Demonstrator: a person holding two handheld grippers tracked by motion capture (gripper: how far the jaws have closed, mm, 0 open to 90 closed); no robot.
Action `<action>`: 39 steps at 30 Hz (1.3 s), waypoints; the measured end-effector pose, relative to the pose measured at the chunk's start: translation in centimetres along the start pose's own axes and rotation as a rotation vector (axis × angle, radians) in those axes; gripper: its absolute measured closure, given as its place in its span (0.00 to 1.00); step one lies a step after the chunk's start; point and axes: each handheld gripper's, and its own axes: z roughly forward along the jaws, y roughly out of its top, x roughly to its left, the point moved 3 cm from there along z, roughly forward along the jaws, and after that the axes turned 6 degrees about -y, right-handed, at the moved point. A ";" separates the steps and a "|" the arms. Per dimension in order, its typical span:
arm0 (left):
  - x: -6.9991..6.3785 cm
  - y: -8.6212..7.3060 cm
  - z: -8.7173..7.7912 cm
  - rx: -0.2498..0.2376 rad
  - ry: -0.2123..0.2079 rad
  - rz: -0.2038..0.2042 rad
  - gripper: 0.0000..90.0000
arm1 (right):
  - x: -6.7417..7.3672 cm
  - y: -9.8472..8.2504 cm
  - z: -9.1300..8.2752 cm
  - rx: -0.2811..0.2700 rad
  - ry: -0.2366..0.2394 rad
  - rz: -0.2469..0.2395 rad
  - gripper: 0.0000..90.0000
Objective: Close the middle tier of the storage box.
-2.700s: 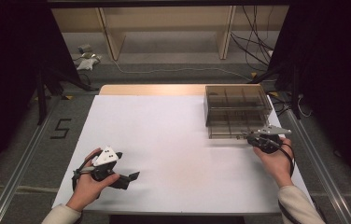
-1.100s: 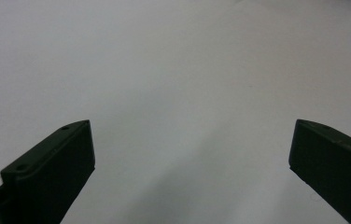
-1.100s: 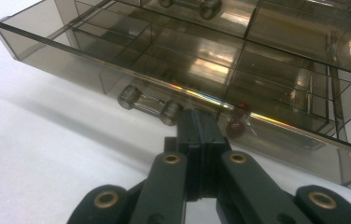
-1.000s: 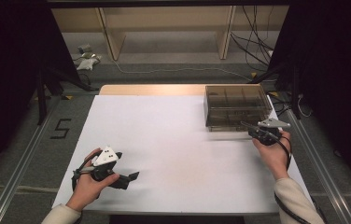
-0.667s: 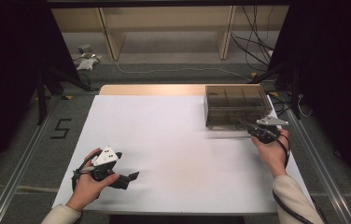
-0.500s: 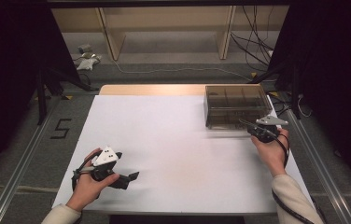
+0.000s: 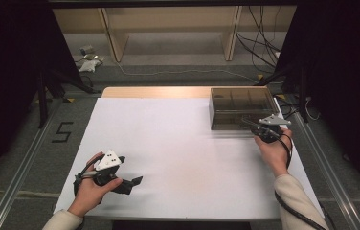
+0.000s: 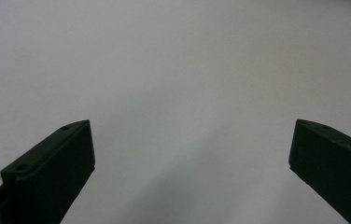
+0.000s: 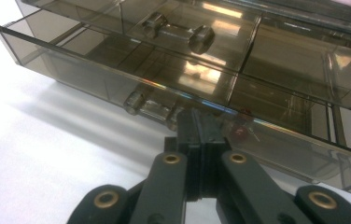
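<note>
Smoky clear plastic makes up the drawer box (image 7: 242,108), which sits at the far right corner of the white table (image 7: 178,143) in the high view. Just in front of the box, the right gripper (image 7: 251,125) points at its front face, held in a hand (image 7: 274,151) that comes up from the near edge. Well away from the box, toward the near left corner, the left gripper (image 7: 132,183) lies low over the table in the other hand (image 7: 92,189).

From the left gripper view, its two black jaws stand wide apart with nothing between them, and bare white table (image 8: 178,84) lies beyond.

From the right gripper view, the lower drawer (image 9: 117,79) of the box is pulled out a little past the one above. The right gripper (image 9: 200,135) has its jaws pressed tight together just below that drawer's front edge, beside the clear handle (image 9: 152,106). Whether they pinch the handle's end cannot be told.
</note>
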 end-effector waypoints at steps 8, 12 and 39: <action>0.0 0.0 0.0 0.001 0.000 0.002 0.00 | -0.1 0.3 0.6 -0.006 -0.014 0.010 1.00; 0.0 0.0 0.0 0.000 0.000 -0.002 0.00 | -0.1 0.5 0.9 -0.010 -0.020 0.012 1.00; 0.1 -0.1 0.0 0.001 -0.004 -0.006 0.00 | -0.4 0.7 -0.7 -0.056 -0.026 0.036 0.69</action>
